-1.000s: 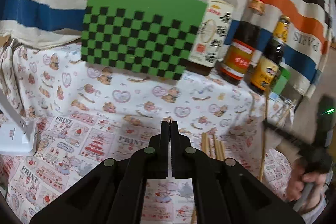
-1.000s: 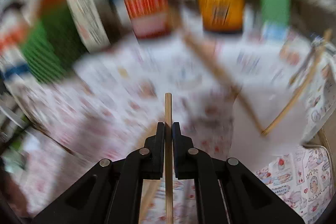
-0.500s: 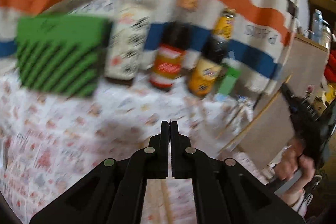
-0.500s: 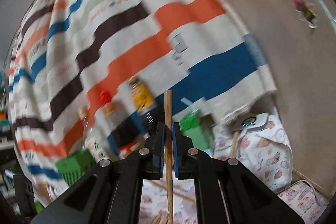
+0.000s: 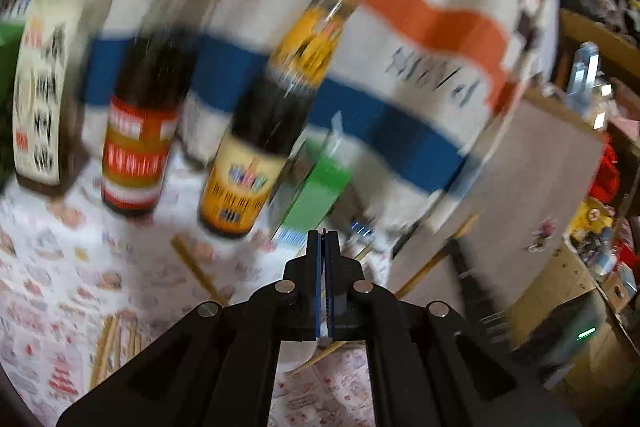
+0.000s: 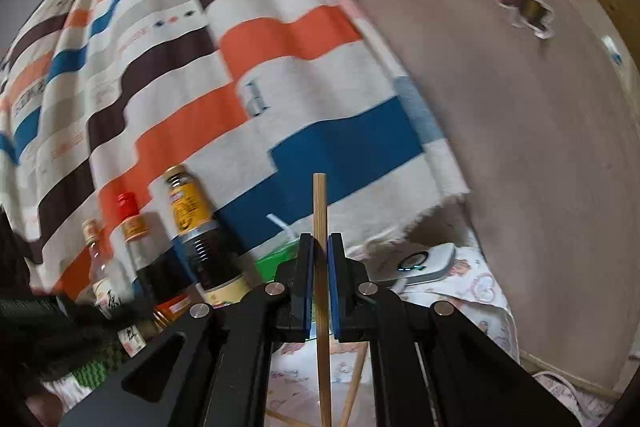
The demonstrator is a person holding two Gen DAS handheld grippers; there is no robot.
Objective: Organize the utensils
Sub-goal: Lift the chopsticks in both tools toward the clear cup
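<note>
In the right wrist view my right gripper [image 6: 320,238] is shut on a wooden chopstick [image 6: 320,201]. The stick runs lengthwise between the pads and its tip stands out past the fingertips, held up in front of the striped cloth. More chopsticks [image 6: 355,381] lie on the printed tablecloth below. In the blurred left wrist view my left gripper [image 5: 325,239] is shut with nothing in it, above the table. Loose chopsticks [image 5: 195,269] and a small bundle [image 5: 112,343] lie on the cloth to its left. A long stick [image 5: 434,261] slants at the right.
Three sauce bottles [image 5: 248,171] and a green carton [image 5: 316,195] stand along the striped cloth [image 5: 400,27] at the back of the table. A white device [image 6: 424,263] sits by the beige panel [image 6: 520,147] on the right. A green checkered box [image 6: 92,371] shows low left.
Both views have swung: the left from the green checkered box across to the bottles and carton, the right up from the table to the striped cloth. The chopstick stays in the right gripper.
</note>
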